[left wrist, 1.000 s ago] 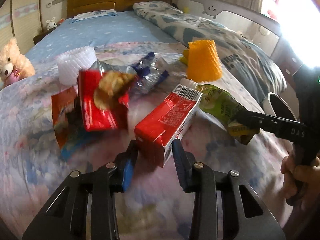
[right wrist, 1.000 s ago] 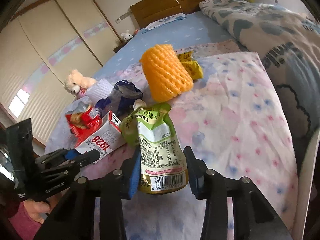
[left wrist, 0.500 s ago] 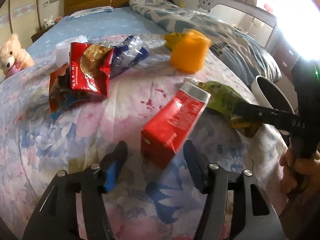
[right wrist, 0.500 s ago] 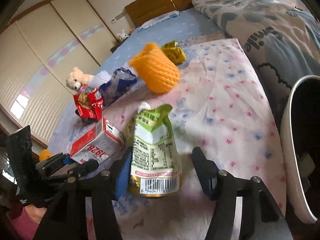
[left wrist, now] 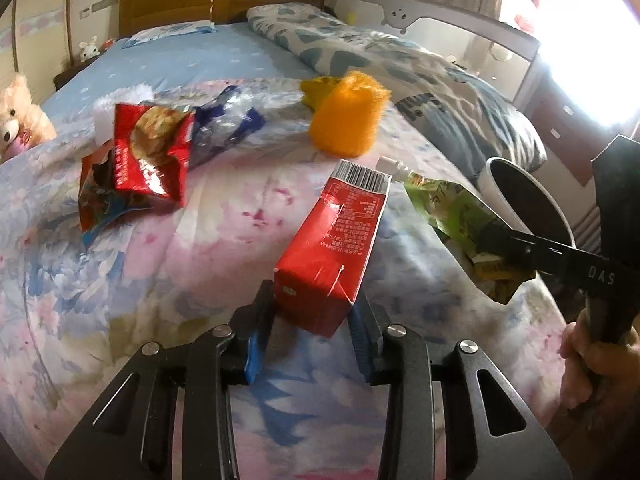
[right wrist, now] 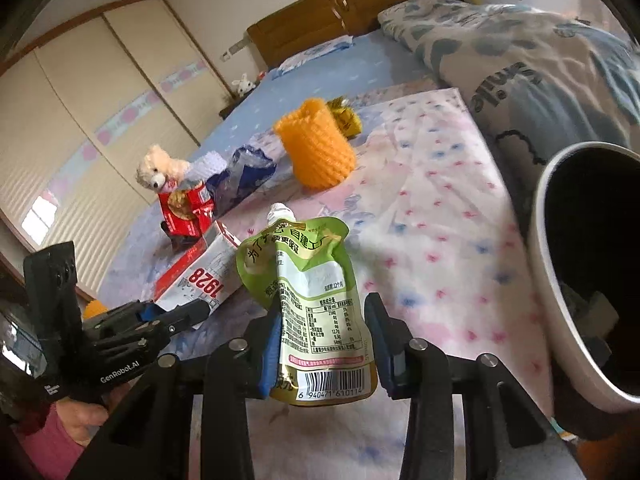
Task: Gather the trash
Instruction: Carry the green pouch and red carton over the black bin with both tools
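My left gripper [left wrist: 314,322] is shut on a red carton [left wrist: 340,240], held above the bed; the carton also shows in the right wrist view [right wrist: 200,276]. My right gripper [right wrist: 324,344] is shut on a green spouted pouch [right wrist: 316,292], held near a white bin [right wrist: 560,292]; the pouch also shows in the left wrist view [left wrist: 460,216]. A red snack bag [left wrist: 148,156], a blue wrapper [left wrist: 228,120], an orange foam net [left wrist: 348,120] and a yellow wrapper [left wrist: 316,88] lie on the bed.
The white bin [left wrist: 524,196] stands off the bed's right edge, with some trash inside. A teddy bear [left wrist: 16,116] sits at the left. A folded quilt [left wrist: 400,64] lies along the right side. A white foam net [right wrist: 210,162] lies by the bear.
Both grippers have pulled back from the trash pile with the carton and pouch. The white bin has come closer in the right wrist view.
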